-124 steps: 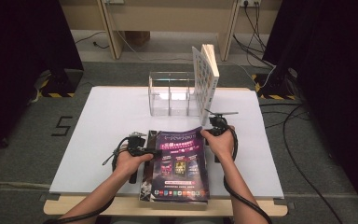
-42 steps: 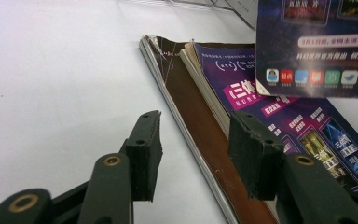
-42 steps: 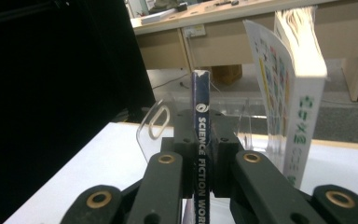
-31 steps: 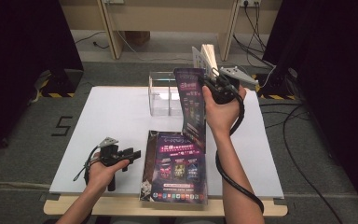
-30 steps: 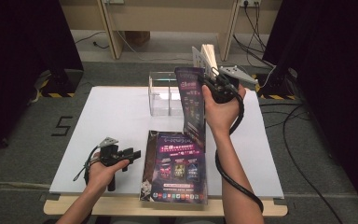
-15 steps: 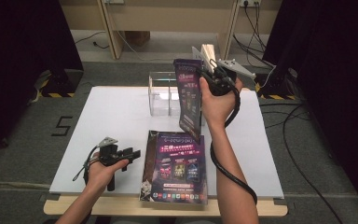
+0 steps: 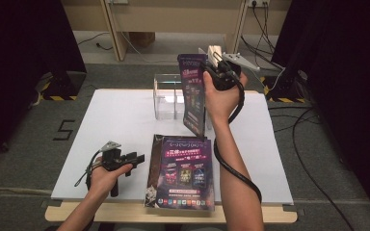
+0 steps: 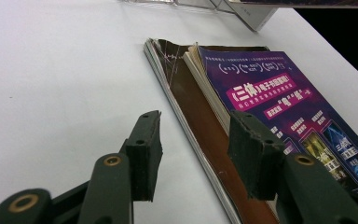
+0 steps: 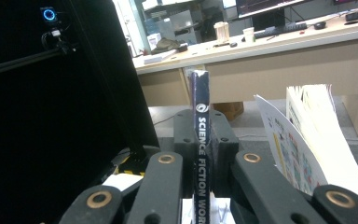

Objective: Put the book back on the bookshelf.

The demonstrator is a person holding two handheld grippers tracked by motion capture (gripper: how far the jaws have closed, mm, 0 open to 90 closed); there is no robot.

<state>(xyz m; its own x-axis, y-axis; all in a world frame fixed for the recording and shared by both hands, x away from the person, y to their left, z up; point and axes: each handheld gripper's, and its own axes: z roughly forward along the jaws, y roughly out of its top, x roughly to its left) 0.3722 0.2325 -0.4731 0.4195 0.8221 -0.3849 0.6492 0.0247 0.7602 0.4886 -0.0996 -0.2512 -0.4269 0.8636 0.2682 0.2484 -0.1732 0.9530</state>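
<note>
Right gripper point(image 7: 211, 67) pinches magazine point(image 7: 195, 94) by its spine, held upright above clear rack point(image 7: 166, 96). Left gripper point(image 7: 136, 158), jaws spread, rests just beside magazine stack point(image 7: 183, 171) edge; bare table point(image 7: 115, 120) leftward.

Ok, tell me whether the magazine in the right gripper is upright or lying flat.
Upright. The magazine hangs on edge above the table, spine clamped between the jaws of the right gripper; its spine stands vertical in the right gripper view.

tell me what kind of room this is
Probably an office or lab set up for recording. Long desks carry keyboards and a monitor, black curtains flank a white table, and cables trail over the grey carpet.
</note>
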